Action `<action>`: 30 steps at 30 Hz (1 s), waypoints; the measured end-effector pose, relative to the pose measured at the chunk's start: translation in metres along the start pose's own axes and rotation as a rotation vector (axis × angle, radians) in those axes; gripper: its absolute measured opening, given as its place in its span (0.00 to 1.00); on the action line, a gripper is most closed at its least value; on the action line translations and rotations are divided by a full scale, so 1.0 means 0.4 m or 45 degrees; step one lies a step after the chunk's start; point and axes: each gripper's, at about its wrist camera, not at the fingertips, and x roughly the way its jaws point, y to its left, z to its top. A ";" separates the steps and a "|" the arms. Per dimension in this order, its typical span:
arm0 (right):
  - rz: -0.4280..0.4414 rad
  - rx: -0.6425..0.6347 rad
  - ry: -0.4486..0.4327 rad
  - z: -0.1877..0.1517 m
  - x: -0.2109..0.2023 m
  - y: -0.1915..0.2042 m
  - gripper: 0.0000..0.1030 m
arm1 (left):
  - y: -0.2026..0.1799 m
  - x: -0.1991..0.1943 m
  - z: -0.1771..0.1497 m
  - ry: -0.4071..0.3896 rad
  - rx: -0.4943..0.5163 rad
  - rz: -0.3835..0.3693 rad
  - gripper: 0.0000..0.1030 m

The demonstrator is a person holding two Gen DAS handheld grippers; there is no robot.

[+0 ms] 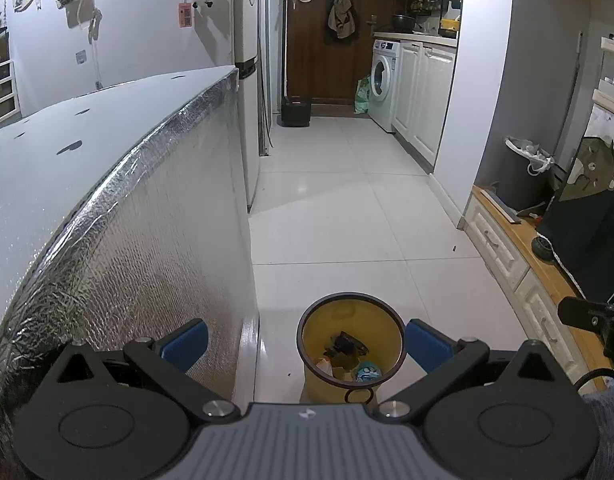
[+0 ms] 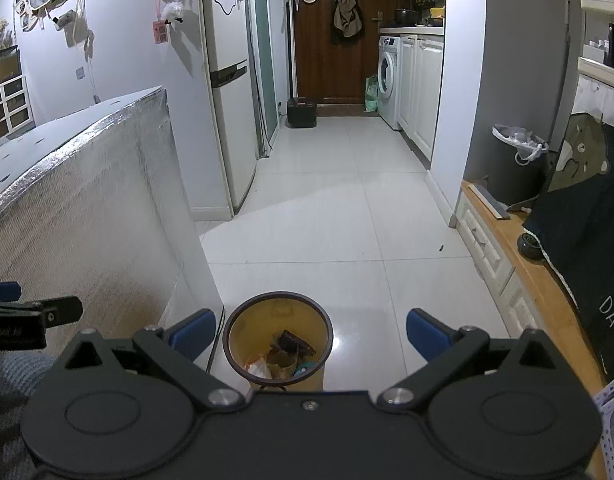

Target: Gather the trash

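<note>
1. Ahead, we see a glossy white tiled floor (image 1: 347,208) running clear down the corridor to a dark wooden door (image 2: 327,40); this is the widest open lane.
2. On our left a big block wrapped in crinkled silver foil (image 1: 147,240) stands with a flat pale top; its sharp vertical corner closes that side of the lane.
3. Beyond it a tall pale fridge (image 2: 227,80) stands against the wall.
4. On our right a low white cabinet (image 1: 503,248) with a wooden top lines the wall, and a dark cloth (image 2: 587,220) drapes over it.
5. On that wooden top sits a grey bin (image 2: 515,164) with a white plastic liner.
6. Down the corridor a white washer (image 1: 385,76) sits under the counter.
7. Just below us a round yellow bin (image 1: 349,344) with a dark rim stands on the tiles, just beside the block's lower corner; it holds crumpled trash (image 2: 285,354), dark, pale and blue-green scraps.
8. Our left gripper (image 1: 307,344) hangs above that bin, blue pads spread wide, holding nothing.
9. Our right gripper (image 2: 311,332) hangs there too, equally wide and empty.
</note>
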 end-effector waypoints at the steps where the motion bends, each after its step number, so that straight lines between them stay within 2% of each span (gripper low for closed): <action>1: 0.000 0.001 -0.001 -0.002 0.000 -0.001 1.00 | 0.000 0.000 -0.001 0.000 0.001 -0.001 1.00; 30: -0.005 -0.007 -0.004 -0.005 -0.001 -0.003 1.00 | -0.002 -0.002 -0.002 0.000 0.003 -0.002 1.00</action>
